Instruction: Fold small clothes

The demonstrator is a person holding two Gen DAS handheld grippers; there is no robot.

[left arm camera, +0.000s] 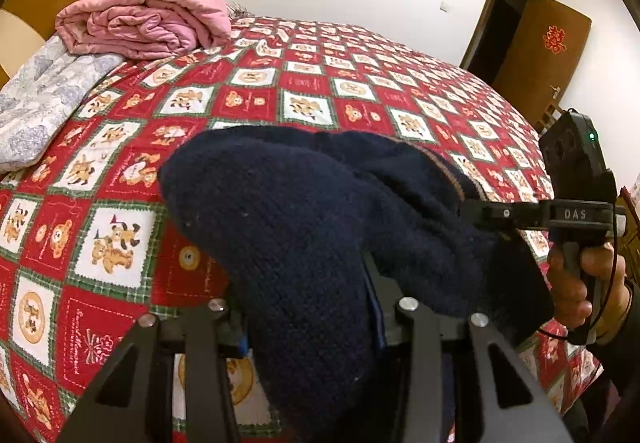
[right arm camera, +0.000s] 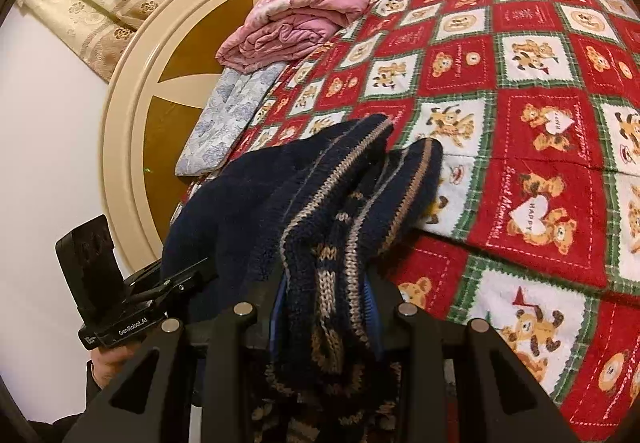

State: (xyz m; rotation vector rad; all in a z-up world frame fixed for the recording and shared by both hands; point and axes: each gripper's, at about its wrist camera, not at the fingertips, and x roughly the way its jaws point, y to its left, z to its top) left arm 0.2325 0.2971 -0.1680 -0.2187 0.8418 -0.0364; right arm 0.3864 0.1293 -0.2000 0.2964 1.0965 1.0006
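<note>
we hold the dark navy knitted garment (left arm camera: 304, 227) up between us, one edge in each hand-held gripper, and we judge this is so it hangs stretched and can be laid out flat on the bed (left arm camera: 360, 91) before any fold is made. the left hand-held gripper (left arm camera: 316, 307) is pinching the plain navy part of the knit, which bunches up thick between its jaws and spills over toward the near edge of the bed. the right hand-held gripper (right arm camera: 324, 307) is pinching the edge with the tan stripes and pattern, the cloth clamped between its jaws and draping down on the near side. in the left wrist view that gripper comes in from the right, nipping the striped hem, with a hand (left arm camera: 588, 283) around its handle. the garment sits above the near part of the red bear-print bedspread; whether it touches yet we cannot tell. a folded pink quilt (left arm camera: 148, 15) and a pale floral cover (left arm camera: 44, 103) lie far left by the headboard (right arm camera: 132, 115), well apart from our work.
</note>
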